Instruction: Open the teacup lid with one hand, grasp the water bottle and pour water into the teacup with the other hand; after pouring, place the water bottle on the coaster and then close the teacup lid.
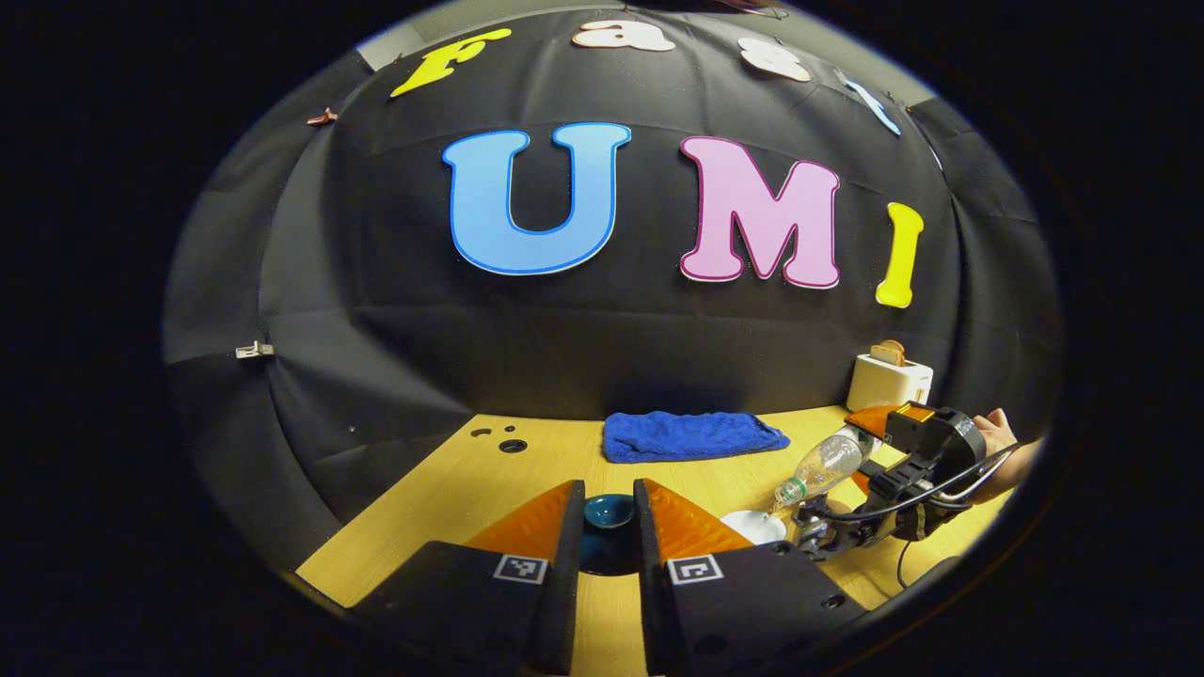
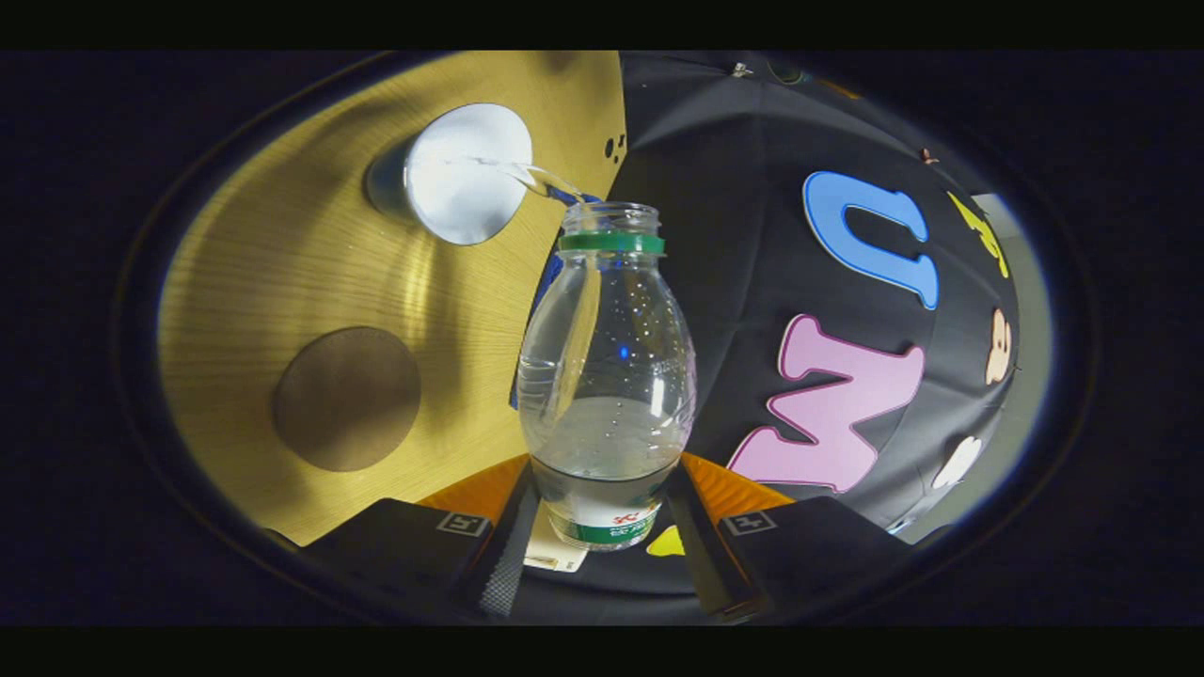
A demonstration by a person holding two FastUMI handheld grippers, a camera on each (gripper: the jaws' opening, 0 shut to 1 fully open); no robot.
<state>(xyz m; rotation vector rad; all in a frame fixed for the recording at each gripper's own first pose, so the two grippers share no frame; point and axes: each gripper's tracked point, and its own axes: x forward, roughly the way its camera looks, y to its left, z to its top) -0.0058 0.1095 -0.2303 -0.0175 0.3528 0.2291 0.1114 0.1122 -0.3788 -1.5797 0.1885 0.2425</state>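
The teacup lid (image 1: 608, 513) is sitting half hidden between the left gripper's (image 1: 608, 527) jaws. The water bottle's (image 2: 607, 376) base is disappearing behind the right gripper's (image 2: 602, 527) jaws. The teacup's (image 2: 458, 174) body is hiding behind its white mouth.

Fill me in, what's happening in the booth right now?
Mid-pour. The right gripper clamps the water bottle, tipped so a thin stream falls into the white teacup. The left gripper holds the dark blue lid off to the side. The brown coaster waits on the table.
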